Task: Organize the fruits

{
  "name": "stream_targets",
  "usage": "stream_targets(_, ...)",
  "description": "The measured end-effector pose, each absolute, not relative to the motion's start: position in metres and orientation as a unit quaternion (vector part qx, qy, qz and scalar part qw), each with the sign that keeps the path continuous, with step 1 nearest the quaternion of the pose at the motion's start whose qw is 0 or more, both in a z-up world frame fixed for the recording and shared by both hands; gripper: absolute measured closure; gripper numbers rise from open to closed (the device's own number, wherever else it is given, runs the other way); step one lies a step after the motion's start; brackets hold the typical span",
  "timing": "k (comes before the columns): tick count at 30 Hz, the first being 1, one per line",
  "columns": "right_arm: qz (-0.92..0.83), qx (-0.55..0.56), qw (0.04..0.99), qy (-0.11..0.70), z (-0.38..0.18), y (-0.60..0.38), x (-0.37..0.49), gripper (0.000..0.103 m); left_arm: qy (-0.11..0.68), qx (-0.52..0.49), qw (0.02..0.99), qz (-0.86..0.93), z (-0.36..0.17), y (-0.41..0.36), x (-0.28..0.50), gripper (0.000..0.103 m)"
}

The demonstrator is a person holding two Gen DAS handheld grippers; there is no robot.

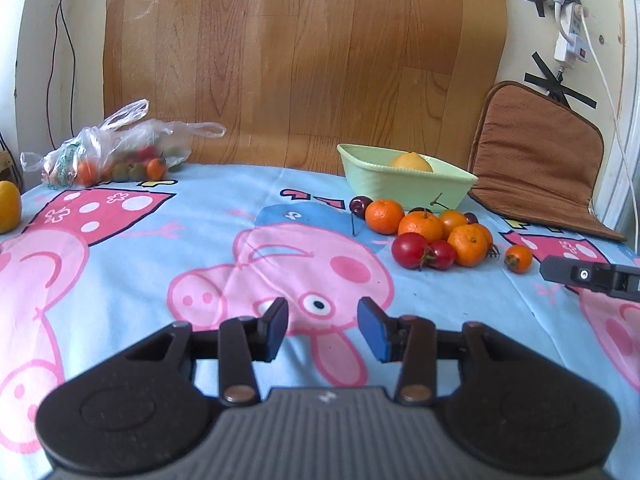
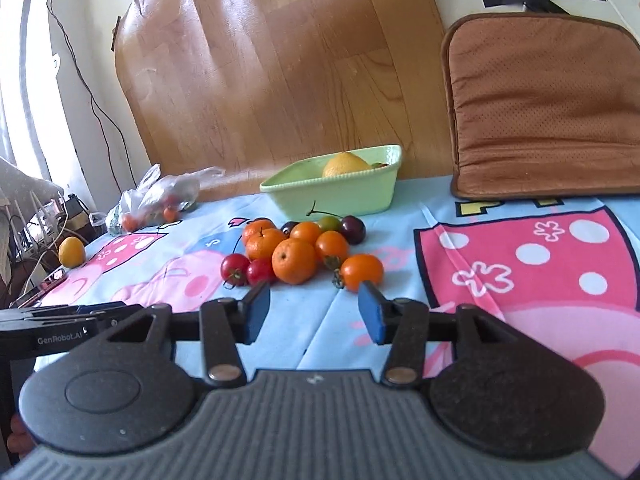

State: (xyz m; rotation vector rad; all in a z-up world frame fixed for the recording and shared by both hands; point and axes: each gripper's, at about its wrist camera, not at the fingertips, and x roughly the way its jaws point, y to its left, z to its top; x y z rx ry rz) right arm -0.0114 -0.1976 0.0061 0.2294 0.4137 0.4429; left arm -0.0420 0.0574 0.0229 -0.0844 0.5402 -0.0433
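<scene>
Both tongs are hovering open and gripping nothing: the left tongs (image 1: 323,330) over the pig-print cloth (image 1: 160,256), the right tongs (image 2: 314,317) just short of the fruit pile (image 2: 298,254). "GenRobot.AI" is showing on the left tongs' side. Behind the pile, a green dish (image 2: 340,190) is holding a lemon (image 2: 345,164). Far left of the dish, a plastic bag (image 1: 116,146) is holding small tomatoes.

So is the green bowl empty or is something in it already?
Not empty. A yellow fruit sits inside the green bowl, poking above its rim. The right wrist view shows something small and dark behind it; cannot tell what.
</scene>
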Motion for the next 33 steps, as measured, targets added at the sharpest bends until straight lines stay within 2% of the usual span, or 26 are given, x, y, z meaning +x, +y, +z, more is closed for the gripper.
stream_targets(33,0.218,0.130,0.949,0.188,0.0068,-0.2015,-0.0212,0.050,0.260,-0.043,0.963,-0.055,0.0232,0.0571,-0.0423,0.060)
